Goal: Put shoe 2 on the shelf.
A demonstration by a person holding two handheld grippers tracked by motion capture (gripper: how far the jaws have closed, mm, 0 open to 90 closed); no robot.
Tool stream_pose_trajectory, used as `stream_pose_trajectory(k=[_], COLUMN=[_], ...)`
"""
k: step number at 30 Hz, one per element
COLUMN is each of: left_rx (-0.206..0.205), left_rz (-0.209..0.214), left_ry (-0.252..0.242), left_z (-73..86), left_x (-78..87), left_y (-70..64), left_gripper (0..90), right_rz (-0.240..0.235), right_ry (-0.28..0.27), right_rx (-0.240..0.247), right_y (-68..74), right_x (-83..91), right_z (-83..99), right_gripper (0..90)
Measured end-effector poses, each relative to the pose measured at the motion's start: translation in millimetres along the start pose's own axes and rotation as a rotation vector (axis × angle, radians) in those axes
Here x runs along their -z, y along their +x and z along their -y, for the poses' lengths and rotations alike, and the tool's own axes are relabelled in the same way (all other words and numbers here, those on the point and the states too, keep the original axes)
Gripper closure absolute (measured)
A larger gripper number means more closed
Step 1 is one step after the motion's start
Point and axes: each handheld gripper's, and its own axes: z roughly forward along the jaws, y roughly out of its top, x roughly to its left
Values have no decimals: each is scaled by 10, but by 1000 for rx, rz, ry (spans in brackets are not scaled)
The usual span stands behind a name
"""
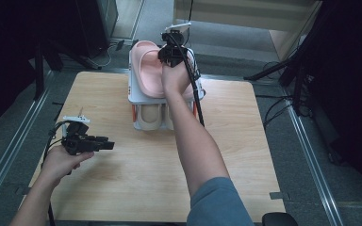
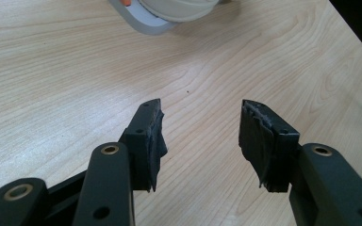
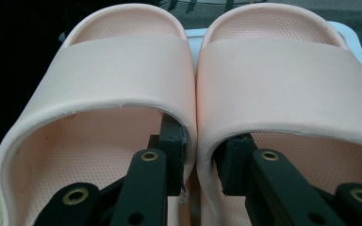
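Note:
Two pink slippers (image 1: 146, 66) lie side by side on top of a small white rack (image 1: 139, 99) at the table's far edge. In the right gripper view the left slipper (image 3: 122, 66) and the right slipper (image 3: 287, 70) touch along their inner sides. My right gripper (image 3: 200, 160) has one jaw inside each slipper and is shut on the two inner walls pressed together. From above, the right gripper (image 1: 172, 52) sits over the slippers. My left gripper (image 1: 104, 144) hovers open and empty over the table's left side; its pads (image 2: 153, 136) stand wide apart.
A beige pair of slippers (image 1: 148, 117) sits on the rack's lower shelf; the toe of one (image 2: 179, 7) and the rack's grey base (image 2: 143, 23) show in the left gripper view. The wooden table (image 1: 122, 188) spreads in front. Stands and cables surround the table.

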Motion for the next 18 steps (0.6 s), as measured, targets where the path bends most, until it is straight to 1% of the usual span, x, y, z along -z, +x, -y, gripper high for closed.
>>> stream_pose_trajectory(k=[4, 13, 18], left_rx=[1, -5, -3], left_rz=[3, 1, 5], left_ry=[2, 1, 8], left_z=[-4, -3, -5], left_x=[0, 11, 0], left_y=[3, -1, -1], left_gripper=[500, 503, 503], right_rz=[30, 39, 44], right_ry=[-17, -31, -37], right_rx=[-3, -25, -13], right_y=[24, 31, 41], right_x=[-16, -35, -39], right_z=[14, 19, 35], right_gripper=[753, 748, 732])
